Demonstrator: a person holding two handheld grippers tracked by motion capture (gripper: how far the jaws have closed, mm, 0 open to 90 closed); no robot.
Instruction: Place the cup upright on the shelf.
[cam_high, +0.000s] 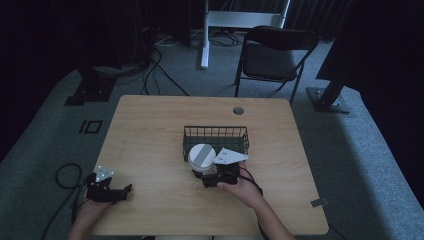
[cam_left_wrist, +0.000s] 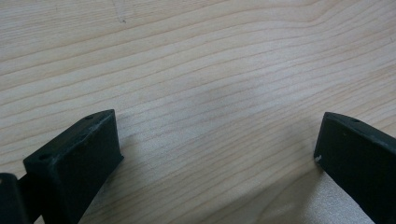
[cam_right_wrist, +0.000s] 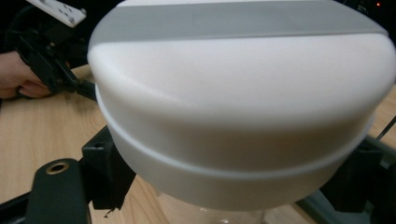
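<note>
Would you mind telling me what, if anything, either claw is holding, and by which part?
The right claw grips the white, grey-striped lidded jar just under its lid, beside the wire basket. The left claw is open over bare table, holding nothing.

Left hand: comes in from the bottom, at the near left corner of the table. It wraps around the back of its gripper.
Left gripper: sits low over the table by the near left edge. Its two black jaws are wide apart. Nothing is between them.
Right arm: reaches in from the near edge, slanting up and to the left.
Right hand: holds the back of its gripper, near the middle of the table.
Right gripper: points away from the person. Its jaws press on both sides of the white lidded jar.
</note>
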